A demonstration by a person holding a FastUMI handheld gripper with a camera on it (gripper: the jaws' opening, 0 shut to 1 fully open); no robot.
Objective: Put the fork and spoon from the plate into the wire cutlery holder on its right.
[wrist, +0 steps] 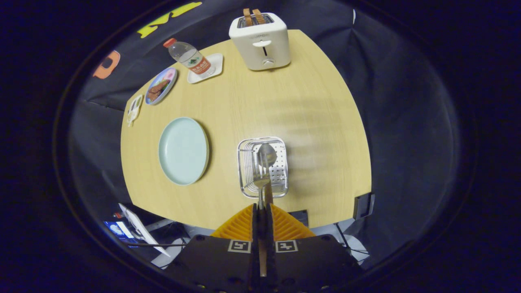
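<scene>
**Utensil held directly above the wire holder**

The gripper [262, 203] has its 2 fingers pressed together on the handle of a metal utensil, apparently the spoon [266, 156]. Its long axis runs straight ahead from the fingertips, bowl end leading, over the wire cutlery holder [263, 167], which lies just ahead of the fingers and appears below them. A second utensil head, possibly the fork [261, 182], shows near the fingertips; I cannot tell whether it is already in the holder. The pale plate [183, 150] to the holder's left is bare. The gripper looks down steeply over the table [309, 114]; the next move is likely a straight descent.
</scene>
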